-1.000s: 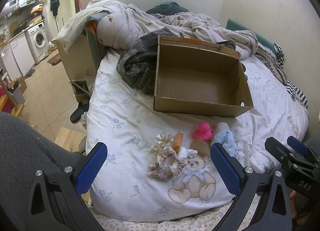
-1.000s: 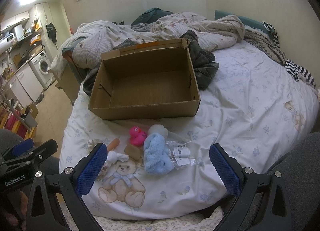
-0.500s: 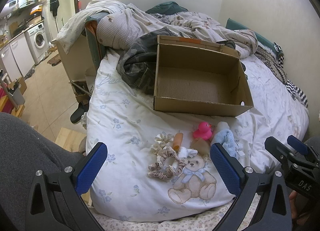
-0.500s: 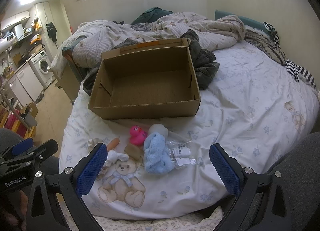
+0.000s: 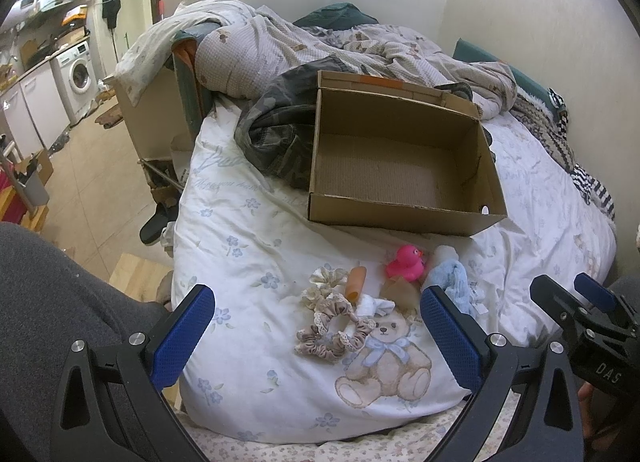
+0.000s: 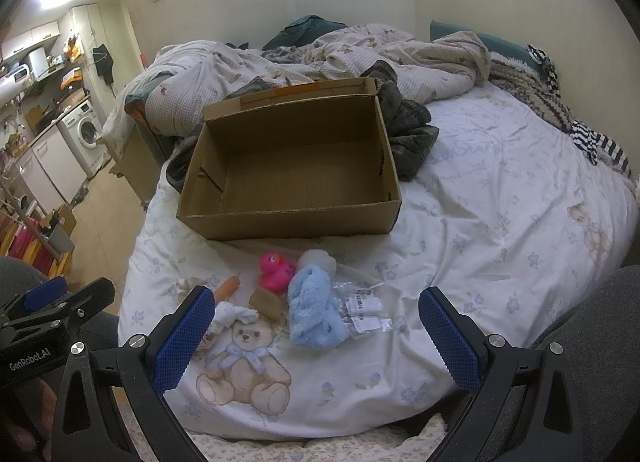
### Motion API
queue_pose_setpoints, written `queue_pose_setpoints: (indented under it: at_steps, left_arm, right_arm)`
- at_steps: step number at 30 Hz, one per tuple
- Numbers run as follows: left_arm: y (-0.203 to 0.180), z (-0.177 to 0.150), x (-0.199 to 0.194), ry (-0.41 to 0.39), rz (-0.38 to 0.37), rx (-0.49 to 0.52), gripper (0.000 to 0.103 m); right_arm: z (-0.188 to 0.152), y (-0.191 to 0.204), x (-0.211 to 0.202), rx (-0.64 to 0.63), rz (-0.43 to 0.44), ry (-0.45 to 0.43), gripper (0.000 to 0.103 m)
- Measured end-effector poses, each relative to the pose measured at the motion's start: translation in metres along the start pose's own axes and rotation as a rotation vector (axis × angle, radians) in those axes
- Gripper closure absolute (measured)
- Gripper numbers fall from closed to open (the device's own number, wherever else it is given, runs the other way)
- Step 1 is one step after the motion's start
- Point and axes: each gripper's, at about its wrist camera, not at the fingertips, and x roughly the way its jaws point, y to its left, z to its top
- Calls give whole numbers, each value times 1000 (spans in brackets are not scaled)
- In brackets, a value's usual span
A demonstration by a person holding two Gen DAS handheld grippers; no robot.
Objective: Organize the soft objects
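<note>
Your left gripper and right gripper hover over the bed, jaws released and empty. The soft toys, a pink duck, blue cloth and scrunchie, lie just before the empty cardboard box.

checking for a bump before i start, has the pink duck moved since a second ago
No. In the right wrist view the pink duck sits in the same spot, just in front of the cardboard box near wall and beside the blue fluffy cloth.
</note>
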Motion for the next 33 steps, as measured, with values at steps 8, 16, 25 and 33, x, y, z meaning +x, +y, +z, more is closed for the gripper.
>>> queue_pose_setpoints:
  at_steps: [8,16,25,33]
  left_arm:
    - [0,17,-9,25,-7,-17,0]
    - [0,43,7,87,1,11,0]
    - [23,73,64,268,65,-36,0]
    - [22,55,133,489,-11,-59,30]
  right_arm:
    - [14,8,-7,-27,28,4,0]
    - [41,-3,2,-22,83,68,0]
    - [61,-8,53,-116,130,278,0]
    - [64,-21,96,-88,130,368,0]
